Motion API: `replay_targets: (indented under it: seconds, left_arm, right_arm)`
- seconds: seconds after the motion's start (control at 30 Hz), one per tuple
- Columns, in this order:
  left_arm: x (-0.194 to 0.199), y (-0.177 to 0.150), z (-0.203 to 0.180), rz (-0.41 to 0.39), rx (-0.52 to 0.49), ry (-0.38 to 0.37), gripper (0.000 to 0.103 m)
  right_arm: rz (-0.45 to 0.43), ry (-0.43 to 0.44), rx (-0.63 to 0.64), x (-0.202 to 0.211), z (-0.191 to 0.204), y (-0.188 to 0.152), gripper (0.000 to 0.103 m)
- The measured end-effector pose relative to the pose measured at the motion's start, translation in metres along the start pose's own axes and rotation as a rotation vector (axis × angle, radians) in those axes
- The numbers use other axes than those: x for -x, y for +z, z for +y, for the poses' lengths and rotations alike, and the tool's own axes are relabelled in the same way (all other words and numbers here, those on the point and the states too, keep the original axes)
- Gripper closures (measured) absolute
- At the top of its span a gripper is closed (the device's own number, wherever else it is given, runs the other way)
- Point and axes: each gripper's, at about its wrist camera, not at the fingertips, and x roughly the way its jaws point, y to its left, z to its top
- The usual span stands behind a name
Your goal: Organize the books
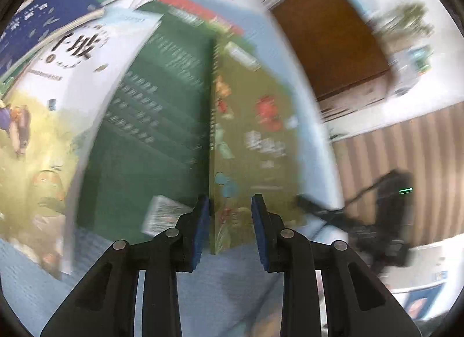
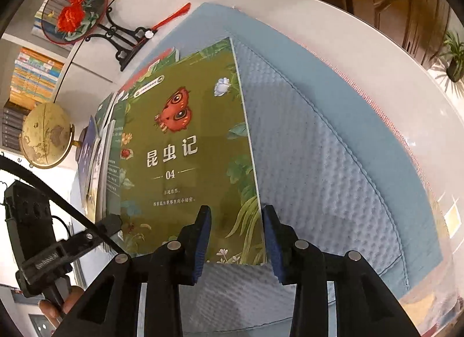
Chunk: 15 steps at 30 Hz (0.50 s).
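The right gripper (image 2: 236, 235) is hanging low over the near end of a green book (image 2: 185, 145) with a red butterfly on its cover. Its blue pads (image 2: 203, 238) are standing a little apart, not pinching anything, one pad over the cover and the other just past the book's right edge. The book is lying flat on top of other books on a blue mat (image 2: 319, 163), straight ahead of the gripper. To the left the other gripper (image 2: 113, 222) is reaching toward the book's left side. Far off to the left a globe (image 2: 46, 134) and a round fan (image 2: 74, 9) with red flowers are standing on the white tabletop (image 2: 362, 47).

In the left wrist view, the left gripper (image 1: 230, 228) is also standing a little apart with the green book's (image 1: 246, 134) spine side between its pads. The picture is blurry, so I cannot tell if they are pressing on it. More books are lying to its left, a white one (image 1: 87, 76) and a blue one (image 1: 40, 12) farther away.
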Motion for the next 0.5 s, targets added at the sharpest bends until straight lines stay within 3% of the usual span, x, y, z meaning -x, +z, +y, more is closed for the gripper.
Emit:
replay_targets:
  seconds: [0.07,0.1,0.13,0.23,0.27,0.33,0.5]
  left_arm:
    - [0.012,0.002,-0.002,-0.038,0.046,-0.215,0.077]
    - [0.015,0.004,-0.006,-0.056,0.039,-0.233,0.077]
    - [0.013,0.005,-0.010,-0.062,0.020,-0.200,0.077]
    - [-0.010,0.009,-0.020,-0.038,-0.045,0.032,0.079]
    - [-0.020,0.009,-0.022,-0.030,-0.058,0.054,0.081]
    - [-0.028,0.009,-0.023,-0.017,-0.040,-0.010,0.085]
    - [-0.047,0.018,-0.031,0.000,-0.019,-0.057,0.090]
  right_arm:
    - [0.007,0.044,-0.032,0.006,-0.011,0.002,0.066]
    - [0.013,0.073,-0.058,0.006,-0.013,0.003,0.066]
    - [0.017,0.102,-0.082,0.004,-0.017,0.004,0.066]
    - [0.023,0.133,-0.103,0.000,-0.019,0.005,0.066]
    - [0.023,0.127,-0.096,0.000,-0.018,0.005,0.066]
    - [0.023,0.111,-0.063,0.000,-0.016,0.005,0.064]
    - [0.058,0.096,-0.036,0.000,-0.010,0.009,0.059]
